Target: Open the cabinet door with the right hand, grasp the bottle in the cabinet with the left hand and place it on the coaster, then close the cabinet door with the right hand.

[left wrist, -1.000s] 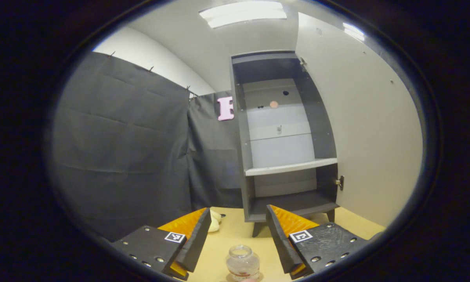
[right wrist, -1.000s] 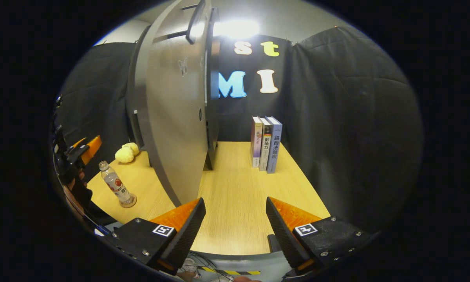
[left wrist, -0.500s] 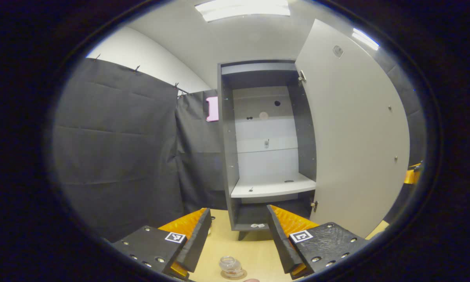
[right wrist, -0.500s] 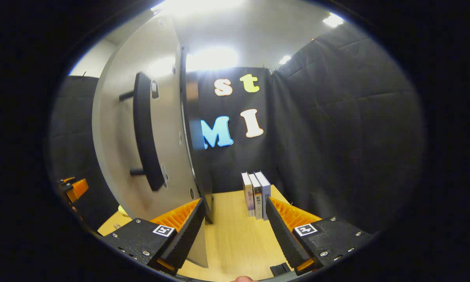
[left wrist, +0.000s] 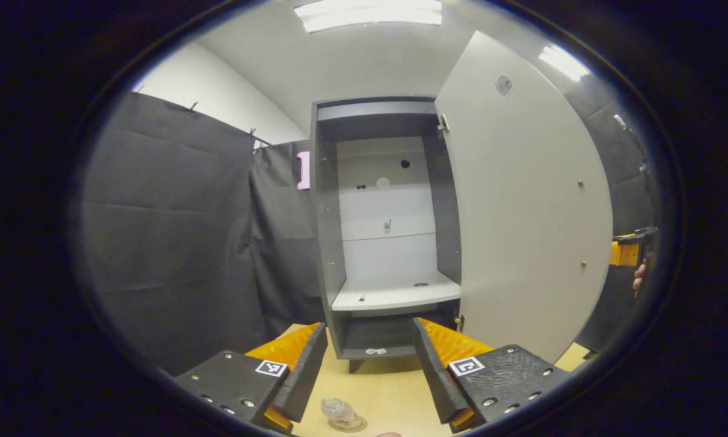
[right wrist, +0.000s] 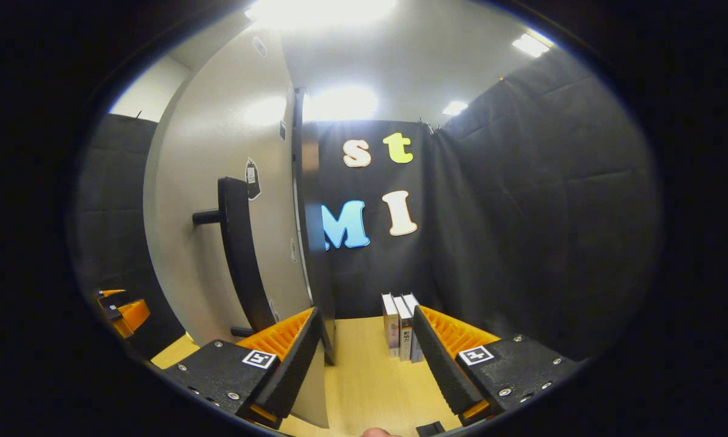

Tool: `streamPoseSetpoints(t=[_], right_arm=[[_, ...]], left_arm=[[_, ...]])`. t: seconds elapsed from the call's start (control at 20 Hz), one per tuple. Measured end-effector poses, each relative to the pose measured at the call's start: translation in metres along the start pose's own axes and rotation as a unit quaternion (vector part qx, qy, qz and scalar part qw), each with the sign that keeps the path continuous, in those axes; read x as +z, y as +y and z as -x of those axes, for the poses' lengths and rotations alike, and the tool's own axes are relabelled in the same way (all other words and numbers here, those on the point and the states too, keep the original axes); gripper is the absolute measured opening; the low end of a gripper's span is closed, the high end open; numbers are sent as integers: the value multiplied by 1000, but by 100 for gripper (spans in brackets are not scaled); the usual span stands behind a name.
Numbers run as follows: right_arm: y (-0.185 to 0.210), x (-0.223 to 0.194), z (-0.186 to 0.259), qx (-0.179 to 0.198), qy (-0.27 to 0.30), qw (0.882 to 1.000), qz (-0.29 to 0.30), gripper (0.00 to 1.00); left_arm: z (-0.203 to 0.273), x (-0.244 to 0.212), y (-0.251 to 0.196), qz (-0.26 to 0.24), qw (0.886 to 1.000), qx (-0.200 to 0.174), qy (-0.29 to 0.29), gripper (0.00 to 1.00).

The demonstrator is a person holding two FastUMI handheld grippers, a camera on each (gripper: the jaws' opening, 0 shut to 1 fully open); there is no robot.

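The clear bottle [left wrist: 338, 411] stands upright on a round coaster [left wrist: 357, 424] on the wooden table, below and between my left gripper's fingers. The left gripper [left wrist: 370, 364] is open and holds nothing. Ahead, the grey cabinet [left wrist: 324, 243] stands open with a bare white shelf [left wrist: 394, 297], and its door [left wrist: 522, 230] is swung out to the right. In the right gripper view the door's outer face [right wrist: 218, 182] carries a black bar handle [right wrist: 238, 255], just left of my open right gripper [right wrist: 367, 358]. The right gripper [left wrist: 628, 252] also peeks past the door edge with a hand.
Three books [right wrist: 400, 325] stand upright on the table [right wrist: 364, 388] against the black cloth wall, right of the door. The left gripper [right wrist: 121, 309] shows low at the left, beyond the door. Black cloth closes off the left side and the back.
My left gripper has pulled up and back from the bottle, which now looks smaller and lower. The right gripper has risen and faces the door's handle instead of the tabletop.
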State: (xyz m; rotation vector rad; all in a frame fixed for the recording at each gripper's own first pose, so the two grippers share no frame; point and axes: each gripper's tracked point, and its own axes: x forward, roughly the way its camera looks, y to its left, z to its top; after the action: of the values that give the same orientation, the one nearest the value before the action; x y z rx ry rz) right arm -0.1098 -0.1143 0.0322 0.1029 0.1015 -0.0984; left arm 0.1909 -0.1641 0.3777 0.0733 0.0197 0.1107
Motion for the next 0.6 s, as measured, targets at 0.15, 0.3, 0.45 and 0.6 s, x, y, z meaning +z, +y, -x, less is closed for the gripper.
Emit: streamPoseSetpoints(t=[0.15, 0.3, 0.45, 0.6], right_arm=[[10, -1, 2, -7, -4, 1000, -11, 87], [27, 1, 6, -12, -11, 1000, 7, 92], [56, -5, 10, 0, -2, 1000, 8, 84], [94, -9, 11, 29, 19, 999, -1, 89]], left_arm=[[-8, 7, 4, -36, 999, -7, -7, 81], [-17, 11, -5, -50, 998, -38, -20, 81], [-32, 8, -6, -34, 998, -52, -22, 81], [-45, 5, -1, -31, 997, -60, -22, 81]])
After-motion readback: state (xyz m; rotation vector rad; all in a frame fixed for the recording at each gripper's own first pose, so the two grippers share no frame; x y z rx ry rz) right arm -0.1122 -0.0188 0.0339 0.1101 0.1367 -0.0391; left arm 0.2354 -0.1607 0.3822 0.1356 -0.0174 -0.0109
